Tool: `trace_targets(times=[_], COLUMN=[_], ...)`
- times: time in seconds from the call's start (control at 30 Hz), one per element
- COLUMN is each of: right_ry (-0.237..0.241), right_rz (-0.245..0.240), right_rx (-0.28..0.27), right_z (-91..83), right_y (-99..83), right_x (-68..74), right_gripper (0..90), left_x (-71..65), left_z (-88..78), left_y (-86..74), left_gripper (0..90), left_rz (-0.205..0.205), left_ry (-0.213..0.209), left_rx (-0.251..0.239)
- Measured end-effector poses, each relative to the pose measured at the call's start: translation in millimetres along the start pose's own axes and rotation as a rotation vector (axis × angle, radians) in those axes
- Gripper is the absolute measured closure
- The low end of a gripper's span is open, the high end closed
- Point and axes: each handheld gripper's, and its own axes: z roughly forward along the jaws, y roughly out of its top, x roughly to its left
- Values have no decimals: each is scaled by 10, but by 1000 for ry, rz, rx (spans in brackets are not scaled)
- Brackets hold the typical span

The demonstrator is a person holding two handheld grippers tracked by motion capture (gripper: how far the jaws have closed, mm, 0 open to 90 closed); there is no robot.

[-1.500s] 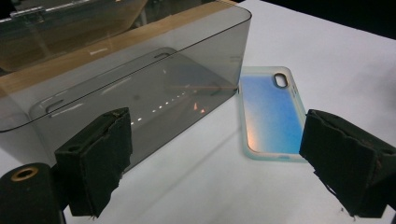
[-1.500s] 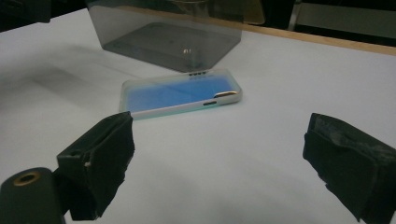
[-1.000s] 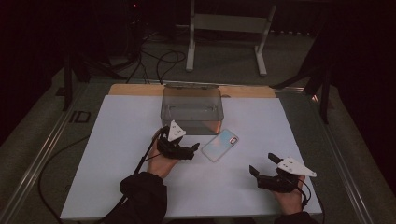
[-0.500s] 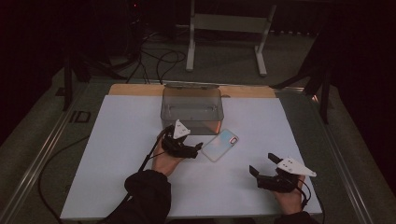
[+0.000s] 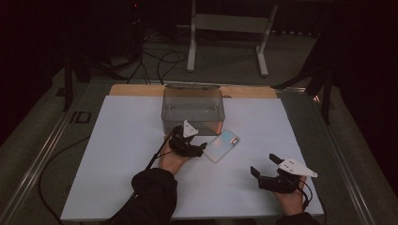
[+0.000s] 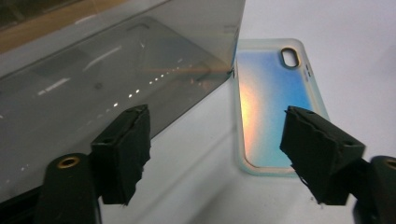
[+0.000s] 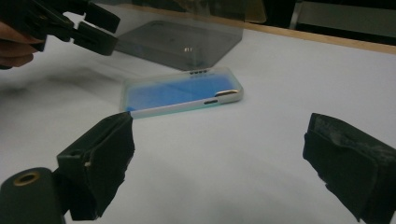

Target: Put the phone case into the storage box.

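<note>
An iridescent phone case (image 5: 222, 145) lies flat on the white board (image 5: 117, 140), just right of my left gripper (image 5: 202, 149). In the left gripper view the case (image 6: 271, 102) lies ahead of the right-hand jaw, its near end close to that jaw. My left gripper (image 6: 219, 140) is open; its jaws have just been closing, with bare board between them. The clear plastic box (image 5: 192, 110) stands right behind it. My right gripper (image 5: 263, 164) rests open near the front right, its jaws wide (image 7: 219, 149), facing the case (image 7: 182, 93) from a distance.
The box (image 6: 116, 70) crowds the left jaw's side in the left gripper view. A wooden strip (image 5: 136, 90) runs along the board's far edge. Beyond it stand a white metal stand (image 5: 225, 28) and cables (image 5: 159, 61) on the floor.
My left hand has slid right toward the phone case, until its jaw tips are at the case's near end. The right gripper has stayed put.
</note>
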Motion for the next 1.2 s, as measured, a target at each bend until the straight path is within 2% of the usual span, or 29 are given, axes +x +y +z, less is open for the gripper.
trace_targets(times=[0.1, 0.3, 0.47, 0.57, 0.7, 1.2], right_ry=[0, 1, 2, 3, 3, 6], right_rz=[0, 0, -2, -2, -1, 0], right_rx=[0, 1, 4, 4, 1, 3], right_z=[0, 1, 5, 5, 2, 6], right_y=[0, 0, -1, 0, 1, 0], right_x=[-3, -4, -5, -4, -8, -7], right_gripper=[87, 87, 87, 87, 87, 87], left_x=[-21, -69, -99, -105, -102, -105], left_z=[33, 117, 230, 264, 354, 473], left_y=[9, 36, 59, 58, 50, 38], left_gripper=[290, 352, 462, 505, 565, 781], left_rz=[6, 1, 9, 8, 0, 9], left_ry=[7, -10, -47, -53, -67, -93], left_rx=[12, 26, 56, 66, 111, 183])
